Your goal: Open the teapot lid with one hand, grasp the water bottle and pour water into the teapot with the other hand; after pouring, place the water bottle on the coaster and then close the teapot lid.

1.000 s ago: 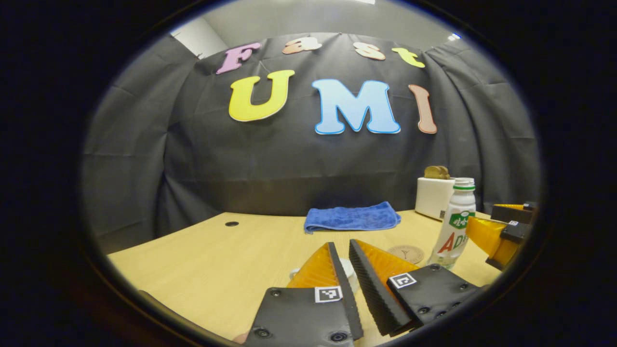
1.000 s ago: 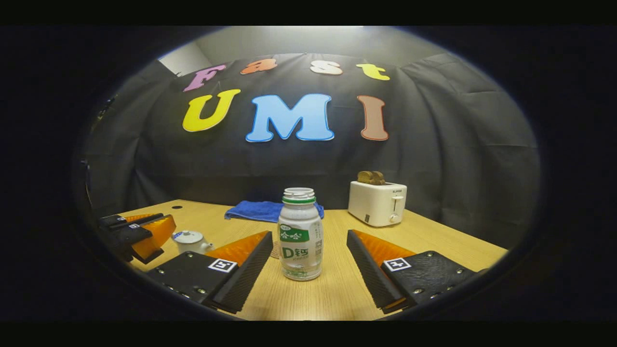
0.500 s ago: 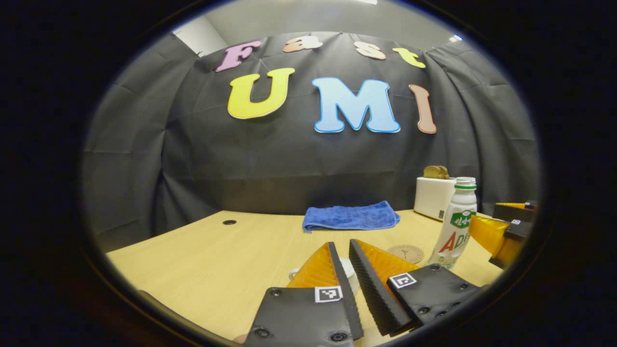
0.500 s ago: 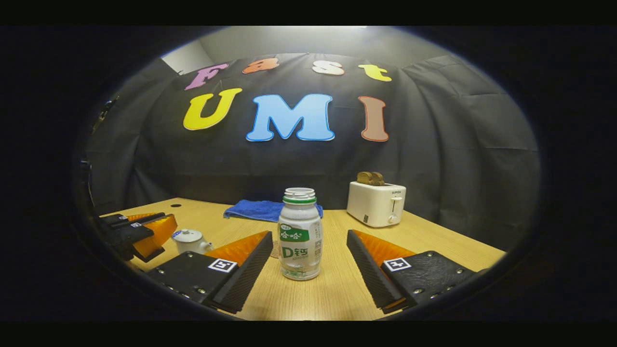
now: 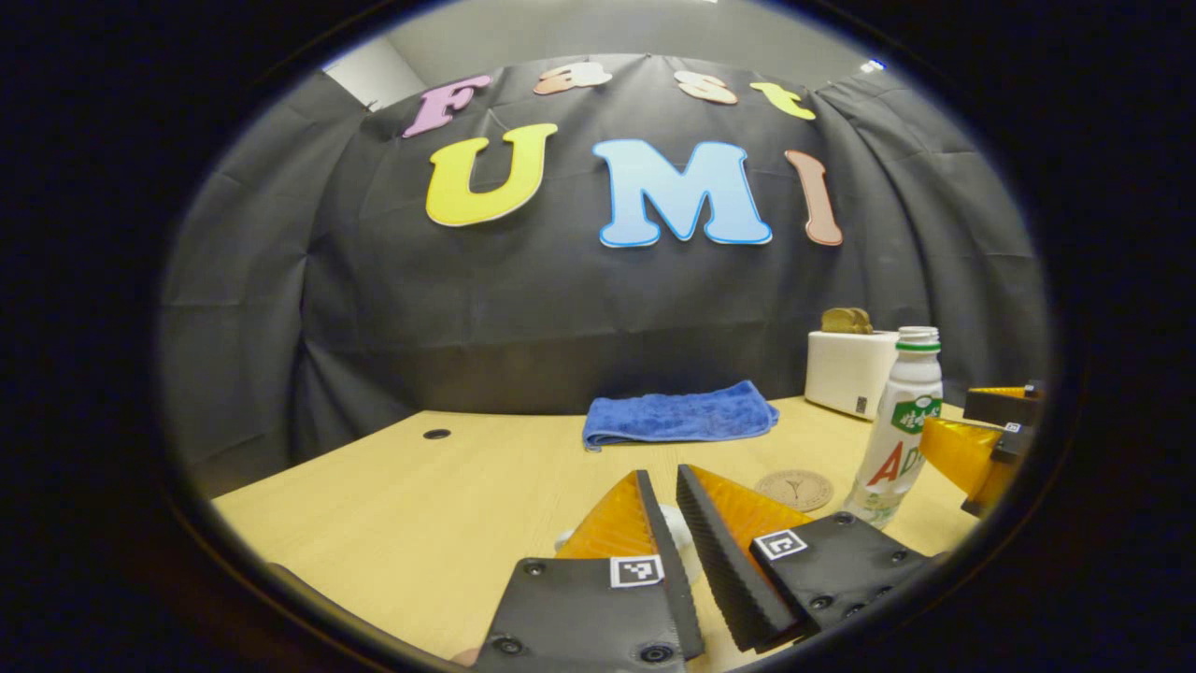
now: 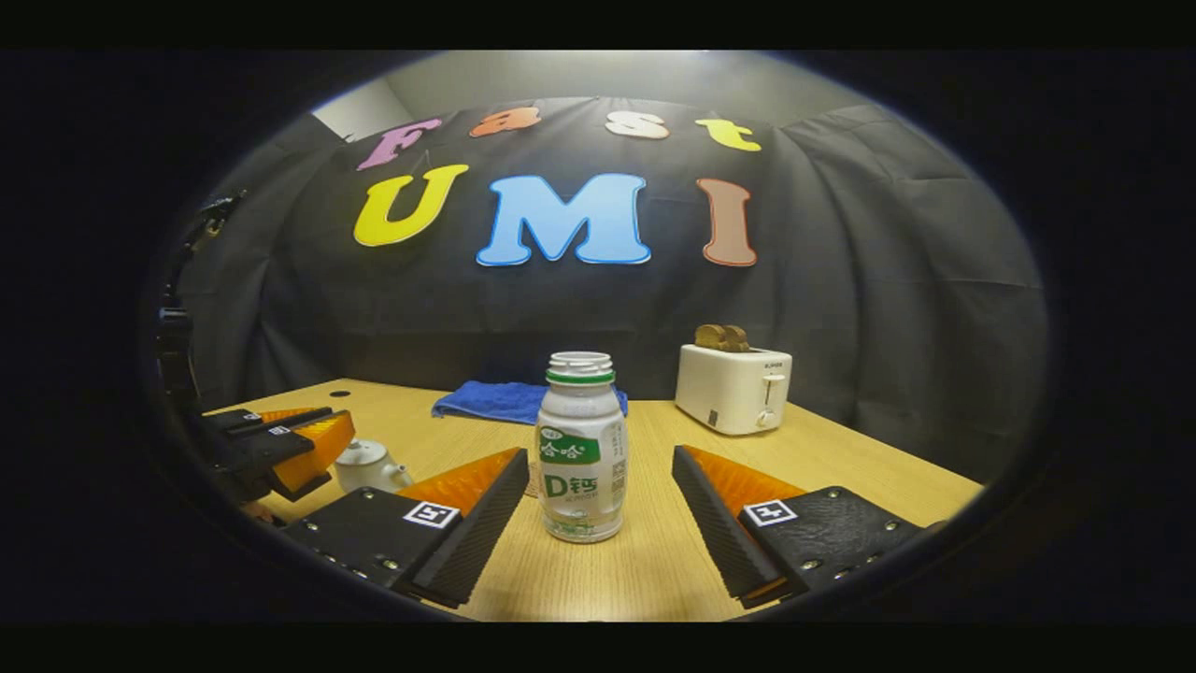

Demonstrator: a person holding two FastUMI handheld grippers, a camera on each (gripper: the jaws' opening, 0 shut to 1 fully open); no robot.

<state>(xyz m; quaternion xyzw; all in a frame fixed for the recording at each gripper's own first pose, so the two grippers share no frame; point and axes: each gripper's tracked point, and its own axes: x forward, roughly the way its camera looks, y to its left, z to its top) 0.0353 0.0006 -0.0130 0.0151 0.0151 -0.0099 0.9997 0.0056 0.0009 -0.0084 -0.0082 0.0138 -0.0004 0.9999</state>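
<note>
Counter [image 6: 654, 570]: a pale wood-grain laminate top; a small dark round hole [image 5: 435, 434] is seen near its far left edge in the left gripper view.
Water bottle [image 6: 581, 449]: a small white plastic bottle with a rounded shoulder, a green neck ring, a green-and-white label and an uncapped mouth; it stands upright on the counter, between the fingers of the right tongs.
Right tongs [image 6: 601, 465]: spread wide; the ribbed inner faces stand clear of the bottle on both sides, with counter visible in each gap.
Teapot [image 6: 366, 465]: a small white glazed ceramic pot with a domed lid and a round knob; in the right gripper view it sits on the counter left of the bottle, the lid seated on the pot.
Left tongs [image 5: 663, 488]: nearly pressed together, a narrow gap left at the tips; a white rounded part [image 5: 675, 533] shows between and below the ribbed faces; contact cannot be told.
Coaster [image 5: 794, 489]: a flat round tan disc, cork-like, lying on the counter just left of the bottle in the left gripper view.
Towel [image 5: 679, 417]: a blue, soft, folded terry cloth at the back of the counter.
Toaster [image 6: 733, 388]: a white smooth boxy appliance with rounded corners, brown toast slices [image 6: 721, 337] standing in its slots.
</note>
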